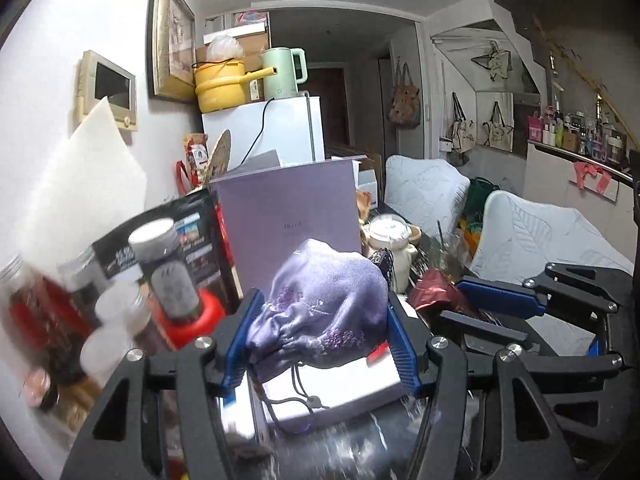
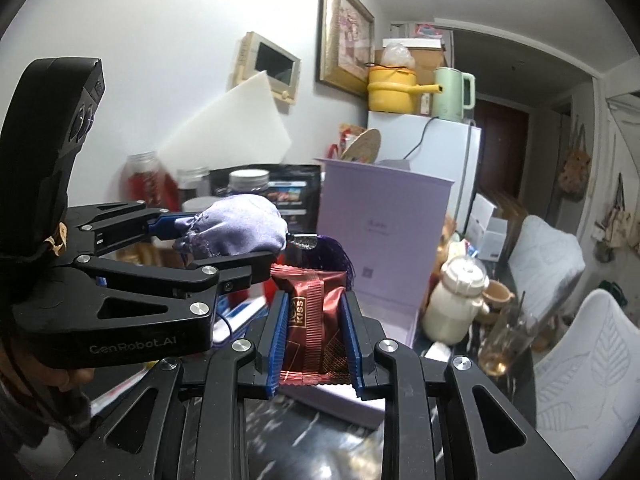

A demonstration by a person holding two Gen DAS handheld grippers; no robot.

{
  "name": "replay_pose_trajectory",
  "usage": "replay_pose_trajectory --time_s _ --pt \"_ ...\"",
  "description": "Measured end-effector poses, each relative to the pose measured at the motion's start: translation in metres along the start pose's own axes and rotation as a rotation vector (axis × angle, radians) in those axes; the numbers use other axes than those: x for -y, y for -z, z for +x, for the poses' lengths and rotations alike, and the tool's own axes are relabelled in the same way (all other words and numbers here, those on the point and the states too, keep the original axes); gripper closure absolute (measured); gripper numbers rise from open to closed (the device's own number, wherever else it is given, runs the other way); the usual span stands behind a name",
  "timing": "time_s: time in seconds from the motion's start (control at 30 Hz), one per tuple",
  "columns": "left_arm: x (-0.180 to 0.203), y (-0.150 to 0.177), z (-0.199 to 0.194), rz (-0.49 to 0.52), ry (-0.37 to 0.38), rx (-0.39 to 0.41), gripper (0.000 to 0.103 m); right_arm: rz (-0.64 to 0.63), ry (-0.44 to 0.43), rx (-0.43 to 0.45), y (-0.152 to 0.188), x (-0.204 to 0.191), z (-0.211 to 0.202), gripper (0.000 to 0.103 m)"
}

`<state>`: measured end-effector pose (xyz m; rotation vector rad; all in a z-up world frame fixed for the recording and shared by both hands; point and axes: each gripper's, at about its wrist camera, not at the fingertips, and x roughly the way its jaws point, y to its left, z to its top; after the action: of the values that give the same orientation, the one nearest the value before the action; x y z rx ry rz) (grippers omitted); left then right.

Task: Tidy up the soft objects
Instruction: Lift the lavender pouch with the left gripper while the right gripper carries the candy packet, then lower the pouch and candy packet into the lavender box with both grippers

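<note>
Left gripper (image 1: 320, 336): I had it pinching the lilac satin drawstring pouch (image 1: 320, 304), lifted above the white flat box (image 1: 336, 396).
Right gripper (image 2: 316, 340): I had it pressed on the red foil snack packet (image 2: 316, 316), held in the air.
Progress: I judged both soft things were picked, none placed yet.
Containers: the tall lilac cardboard box (image 2: 384, 220) stood open behind; I could not see inside it.
</note>
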<state>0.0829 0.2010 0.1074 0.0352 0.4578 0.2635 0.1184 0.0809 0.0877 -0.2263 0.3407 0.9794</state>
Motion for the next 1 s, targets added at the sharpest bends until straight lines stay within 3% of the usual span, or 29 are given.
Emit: replay_pose_trajectory --time_s 0.43,1.0 --pt "-0.018 -0.021 0.091 -0.035 -0.042 -0.019 0.044 0.005 0.071 -0.002 -0.025 0.047 0.070 0.077" --pt "-0.028 0.016 0.186 -0.098 -0.091 -0.173 0.044 0.115 0.078 -0.145 0.006 0.100 0.162 0.077"
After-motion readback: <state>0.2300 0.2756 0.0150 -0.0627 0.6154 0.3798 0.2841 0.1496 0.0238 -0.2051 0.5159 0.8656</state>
